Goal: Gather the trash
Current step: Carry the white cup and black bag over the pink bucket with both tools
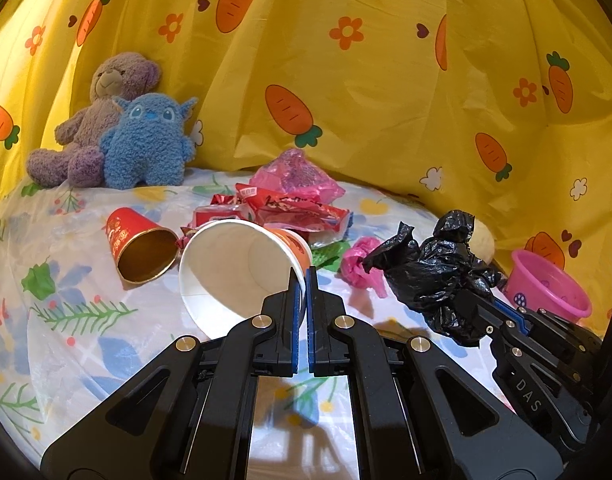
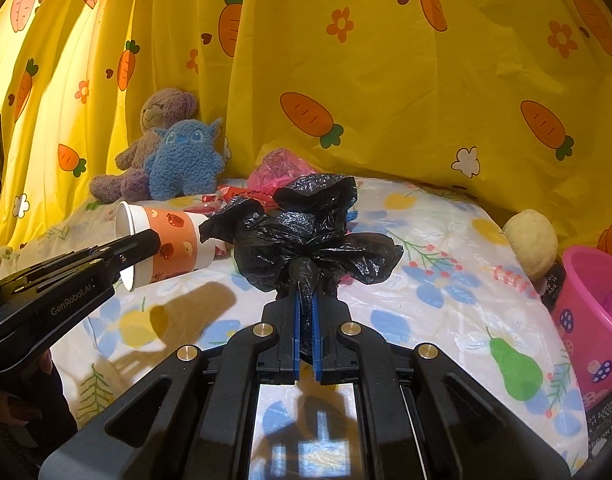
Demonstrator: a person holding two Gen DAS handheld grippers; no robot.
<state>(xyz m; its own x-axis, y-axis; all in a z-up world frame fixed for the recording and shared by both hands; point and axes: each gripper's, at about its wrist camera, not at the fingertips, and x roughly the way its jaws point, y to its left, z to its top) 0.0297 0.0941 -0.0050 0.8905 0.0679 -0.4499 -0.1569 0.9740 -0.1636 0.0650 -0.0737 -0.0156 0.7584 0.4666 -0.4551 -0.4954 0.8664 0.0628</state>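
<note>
My left gripper [image 1: 305, 280] is shut on the rim of a white paper cup with an orange band [image 1: 242, 268], held tilted above the table; the same paper cup [image 2: 174, 244] shows at the left of the right wrist view, with the left gripper [image 2: 146, 246] on its rim. My right gripper [image 2: 305, 304] is shut on a crumpled black plastic bag [image 2: 306, 232], lifted off the table; that black bag [image 1: 437, 268] and the right gripper [image 1: 471, 300] appear at the right of the left wrist view. A red paper cup [image 1: 140, 248] lies on its side. Red wrappers [image 1: 290, 208] and pink plastic [image 1: 298, 176] are piled behind.
A pink bowl [image 2: 593, 312] stands at the right edge with a pale round ball [image 2: 531, 242] beside it. A small pink plastic scrap [image 1: 361, 266] lies mid-table. Two plush toys, one purple [image 1: 94, 120] and one blue [image 1: 150, 144], sit back left against the yellow carrot curtain [image 1: 345, 80].
</note>
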